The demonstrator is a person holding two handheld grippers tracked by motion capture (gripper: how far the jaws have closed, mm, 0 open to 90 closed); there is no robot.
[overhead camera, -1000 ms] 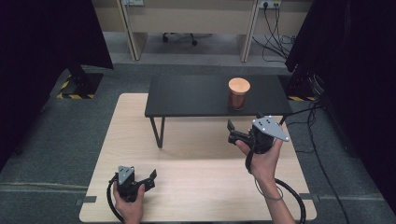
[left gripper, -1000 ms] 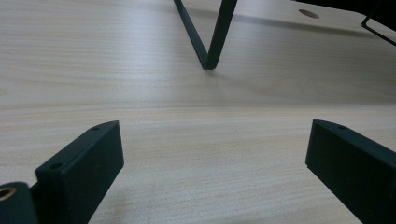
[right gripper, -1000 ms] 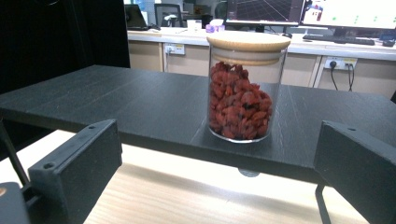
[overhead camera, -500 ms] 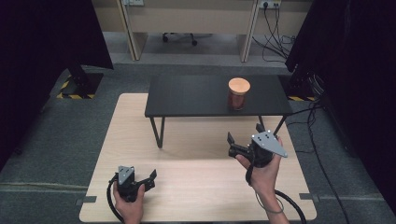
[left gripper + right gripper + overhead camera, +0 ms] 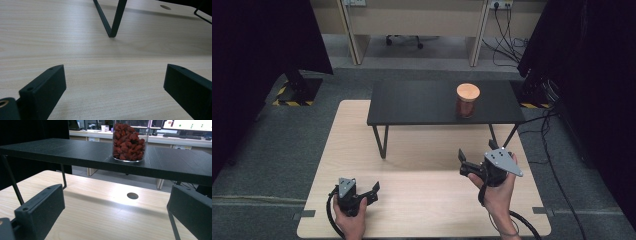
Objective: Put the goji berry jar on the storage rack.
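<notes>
A jar point(image 5: 467, 100) with an orange lid stands on the right part of a black shelf point(image 5: 412, 105), which sits on a pale table point(image 5: 422, 200). The left gripper point(image 5: 371, 192) rests low near the front edge; the right gripper point(image 5: 463, 161) is held above the table, jaws apart.

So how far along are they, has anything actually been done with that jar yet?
Nothing looks done yet. The jar of red pieces stands lidded on the black shelf, untouched. In hand: nothing; the left gripper rests low over the wooden table, and the right gripper faces the jar, both open and empty. Any handling of the jar is left.
</notes>
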